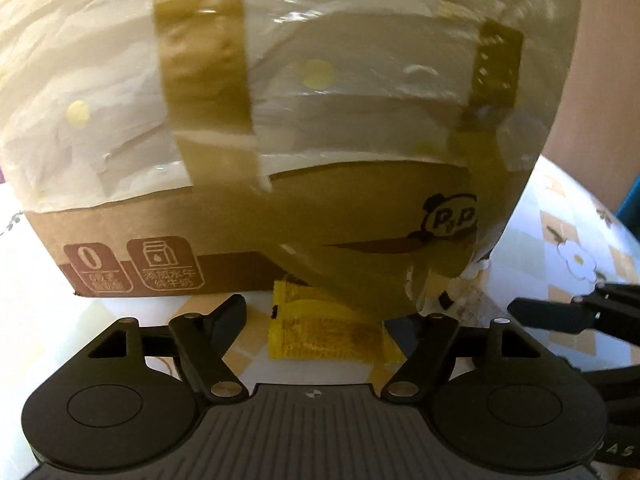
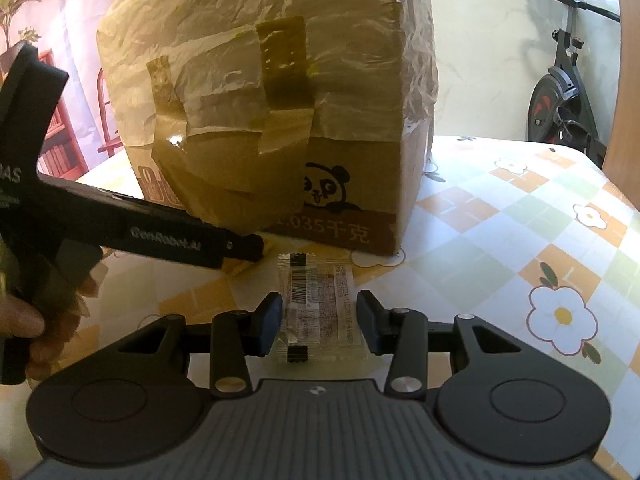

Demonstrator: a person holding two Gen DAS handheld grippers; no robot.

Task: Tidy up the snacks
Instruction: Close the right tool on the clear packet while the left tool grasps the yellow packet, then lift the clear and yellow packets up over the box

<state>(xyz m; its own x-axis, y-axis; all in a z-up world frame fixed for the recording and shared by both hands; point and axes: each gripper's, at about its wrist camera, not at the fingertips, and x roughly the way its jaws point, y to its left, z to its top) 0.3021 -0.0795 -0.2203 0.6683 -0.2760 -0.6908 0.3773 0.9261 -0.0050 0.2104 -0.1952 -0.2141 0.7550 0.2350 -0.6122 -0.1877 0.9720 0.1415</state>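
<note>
We hold the right gripper (image 2: 319,322) low over the table with its jaws partly spread, one blue pad on each side of a clear snack packet (image 2: 318,304); the packet lies flat on the checked tablecloth (image 2: 520,240), label side up, and we cannot tell whether the pads actually press its edges or only bracket it. Our left gripper (image 1: 332,312) stands spread wide with nothing pinched; in its own view a yellow snack packet (image 1: 328,332) lies on the cloth between and just ahead of its fingers, tucked against the foot of the box. From the right wrist view that gripper comes in from the left, its tip right at the yellow packet's edge. Beyond both tools stands a large cardboard box (image 2: 352,184) with a panda print, its upper part wrapped in crinkled paper held by strips of brown tape (image 2: 284,68); an exercise bike (image 2: 560,92) stands past the table. As we judge it, the sorting is at an early point: both packets we can see still lie loose on the table, neither lifted nor stowed, and where they should end up is not visible here.
</note>
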